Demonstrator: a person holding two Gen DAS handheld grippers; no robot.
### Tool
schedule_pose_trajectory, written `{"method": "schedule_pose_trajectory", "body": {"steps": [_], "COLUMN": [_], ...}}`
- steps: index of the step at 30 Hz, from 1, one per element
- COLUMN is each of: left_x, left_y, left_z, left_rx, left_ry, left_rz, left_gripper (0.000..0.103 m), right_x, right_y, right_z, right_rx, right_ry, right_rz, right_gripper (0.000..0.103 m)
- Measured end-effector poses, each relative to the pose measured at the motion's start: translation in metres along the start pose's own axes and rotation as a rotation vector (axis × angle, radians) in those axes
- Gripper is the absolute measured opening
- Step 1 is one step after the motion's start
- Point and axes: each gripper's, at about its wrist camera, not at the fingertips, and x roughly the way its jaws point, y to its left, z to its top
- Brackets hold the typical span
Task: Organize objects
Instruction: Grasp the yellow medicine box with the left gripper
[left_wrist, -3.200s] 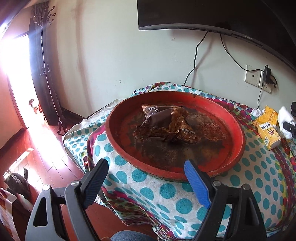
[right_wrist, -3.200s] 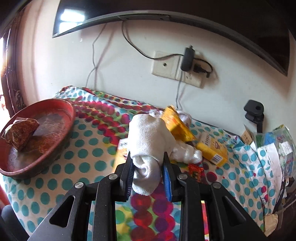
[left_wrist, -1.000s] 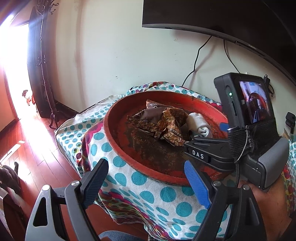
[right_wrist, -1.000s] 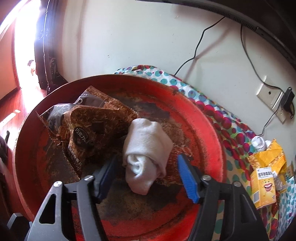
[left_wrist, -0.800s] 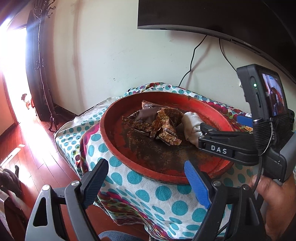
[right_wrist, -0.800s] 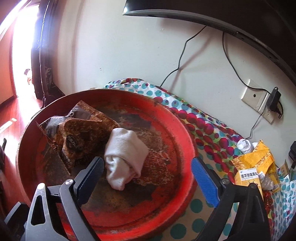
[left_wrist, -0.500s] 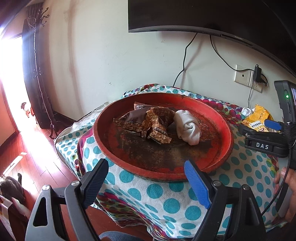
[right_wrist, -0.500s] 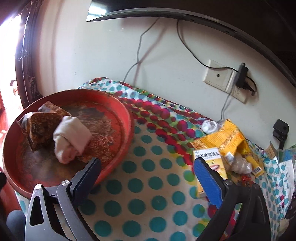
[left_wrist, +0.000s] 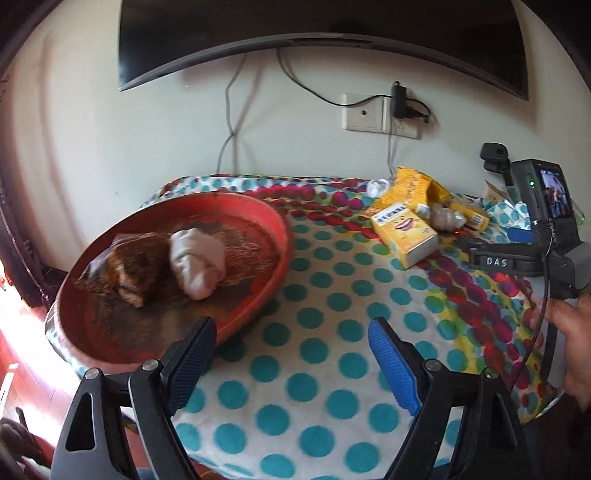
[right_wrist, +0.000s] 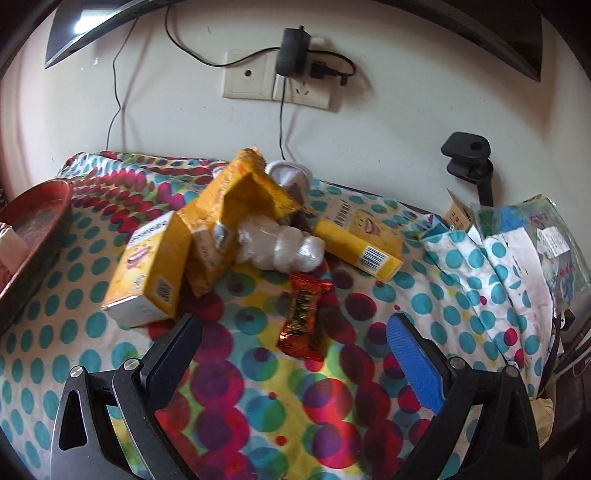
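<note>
Overhead, a dark curved television (left_wrist: 321, 33) hangs on the pale wall (left_wrist: 129, 122), and below it a white wall socket (left_wrist: 380, 114) carries a black plug adapter (right_wrist: 293, 51) with cables trailing down. Beneath the socket, the surface is draped in a polka-dot cloth (left_wrist: 332, 332), teal dots toward the front and red and purple ones farther back. Left of the socket, a red round tray (left_wrist: 258, 288) sits at the cloth's left edge; inside it lie a rolled white sock (left_wrist: 197, 264) and, touching it on the left, a crumpled brown snack wrapper (left_wrist: 135, 264). Right of the tray, just under the socket, a heap holds a yellow carton (right_wrist: 155, 269), a torn yellow bag (right_wrist: 236, 199), a clear plastic bundle (right_wrist: 284, 245) and a second yellow box (right_wrist: 360, 238). A red-brown candy wrapper (right_wrist: 304, 314) lies in front of the heap. Both left tongs (left_wrist: 293, 363) and right tongs (right_wrist: 299, 365) gape wide, nothing between the pads; the right pair has just been spreading. A black clamp (right_wrist: 469, 158) stands right of the heap
</note>
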Motion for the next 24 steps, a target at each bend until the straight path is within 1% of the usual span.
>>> {"method": "schedule_pose_trajectory", "body": {"steps": [2, 4, 6, 10, 12, 14, 16, 20, 24], "left_x": [0.010, 0.021, 0.034, 0.066, 0.085, 0.102, 0.118, 0.144, 0.158], "left_y": [-0.019, -0.039, -0.058, -0.088, -0.101, -0.107, -0.111, -0.111, -0.102], "left_z": [0.016, 0.033, 0.048, 0.071, 0.077, 0.080, 0.081, 0.082, 0.081], "left_rx": [0.003, 0.023, 0.039, 0.055, 0.075, 0.058, 0.046, 0.008, -0.063], "left_ry": [-0.012, -0.020, -0.021, -0.006, 0.025, 0.061, 0.094, 0.138, 0.166], "left_rz": [-0.020, -0.029, -0.035, -0.047, -0.044, -0.078, -0.065, -0.067, -0.085], "left_gripper": [0.086, 0.086, 0.086, 0.086, 0.086, 0.086, 0.086, 0.086, 0.086], "right_x": [0.002, 0.001, 0.002, 0.004, 0.008, 0.010, 0.011, 0.014, 0.017], "right_y": [-0.013, -0.025, -0.035, -0.063, -0.075, -0.084, -0.088, -0.087, -0.085], "right_z": [-0.001, -0.002, -0.004, -0.010, -0.013, -0.016, -0.018, -0.018, -0.017], "right_rx": [0.051, 0.081, 0.107, 0.229, 0.285, 0.332, 0.352, 0.346, 0.330], "right_ry": [0.007, -0.006, 0.005, 0.018, 0.036, 0.045, 0.050, 0.061, 0.069], "right_rz": [0.017, 0.004, 0.001, 0.030, 0.049, 0.039, 0.058, 0.077, 0.086], "right_gripper": [0.100, 0.100, 0.100, 0.100, 0.100, 0.100, 0.100, 0.100, 0.100]}}
